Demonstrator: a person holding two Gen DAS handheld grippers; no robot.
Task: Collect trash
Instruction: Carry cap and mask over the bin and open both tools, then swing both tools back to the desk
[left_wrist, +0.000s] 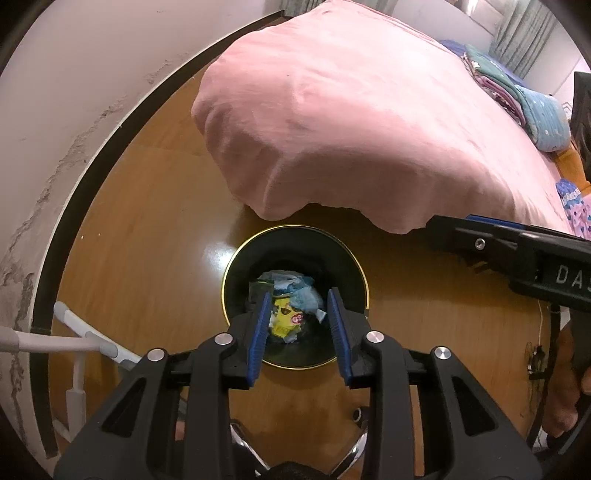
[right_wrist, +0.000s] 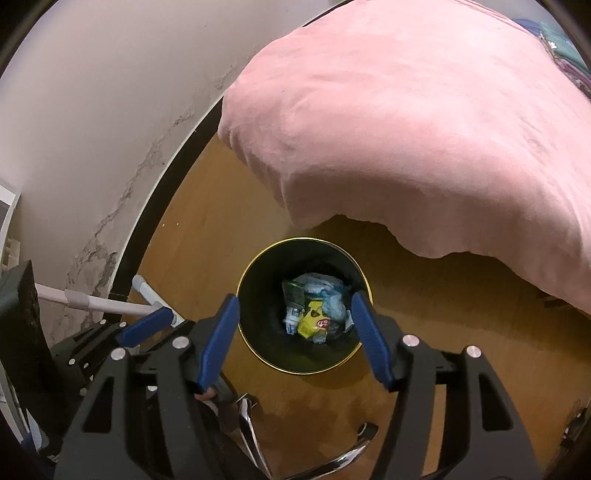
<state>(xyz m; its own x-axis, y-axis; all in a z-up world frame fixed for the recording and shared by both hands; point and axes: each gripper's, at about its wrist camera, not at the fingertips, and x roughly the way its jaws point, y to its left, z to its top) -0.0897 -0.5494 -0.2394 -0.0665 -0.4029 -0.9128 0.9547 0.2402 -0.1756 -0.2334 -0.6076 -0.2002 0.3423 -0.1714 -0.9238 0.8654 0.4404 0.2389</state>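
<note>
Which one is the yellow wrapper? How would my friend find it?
Start at the big pink blanket hanging off the bed. Just below its edge, a black bin with a gold rim stands on the wooden floor. Inside, among pale blue and white crumpled scraps, the yellow wrapper is the only bright yellow piece, with a red mark on it.
</note>
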